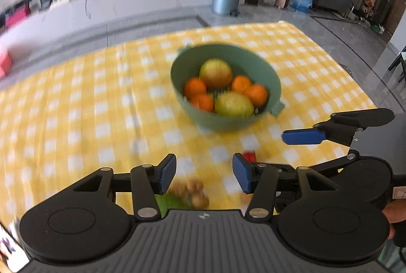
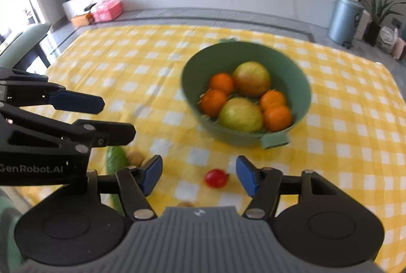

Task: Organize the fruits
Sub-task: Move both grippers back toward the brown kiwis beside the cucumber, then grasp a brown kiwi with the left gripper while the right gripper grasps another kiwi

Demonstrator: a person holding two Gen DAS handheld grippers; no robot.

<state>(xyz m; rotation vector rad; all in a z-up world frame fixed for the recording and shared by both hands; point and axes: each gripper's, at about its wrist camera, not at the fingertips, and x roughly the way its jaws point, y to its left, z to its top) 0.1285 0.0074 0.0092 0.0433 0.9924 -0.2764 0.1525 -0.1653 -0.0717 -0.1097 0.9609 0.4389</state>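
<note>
While both grippers hang above the near edge of the desk (image 2: 101, 75), nothing sits between either pair of jaws. Left gripper (image 1: 204, 172): jaws released, part-open, empty. Right gripper (image 2: 199, 175): same, jaws apart w/ only cloth and a tomato below the gap, not pinched.

Green bowl (image 2: 302, 85) stands mid-desk on the yellow check cloth, holding 2 apples and 4 oranges, approx. full across the bottom. Apple (image 2: 251, 77) at the back, 2nd one in front, oranges (image 2: 277, 118) packed round them.

Loose items near the front edge, outside the bowl:
- small red tomato (image 2: 216, 178), on the cloth just ahead of the right jaws, apart from both pads
- green cucumber-like veg (image 2: 115, 158), left of that, partly hidden behind the left gripper's arm
- brownish lumps (image 1: 196, 193), maybe kiwis or walnuts; too blurred to tell

Step in hand, as I read it: btwn picks. Bowl is loaded w/ the round fruit; hands look to be lining up on the leftovers.

Next move prob. calls for: right gripper dropping straight onto the tomato, jaws straddling it, soft squeeze since it's small, round, likely to roll or squash. Then carry to the bowl & set it in a gap btwn oranges. Whether cucumber counts as fruit here: unclear.
</note>
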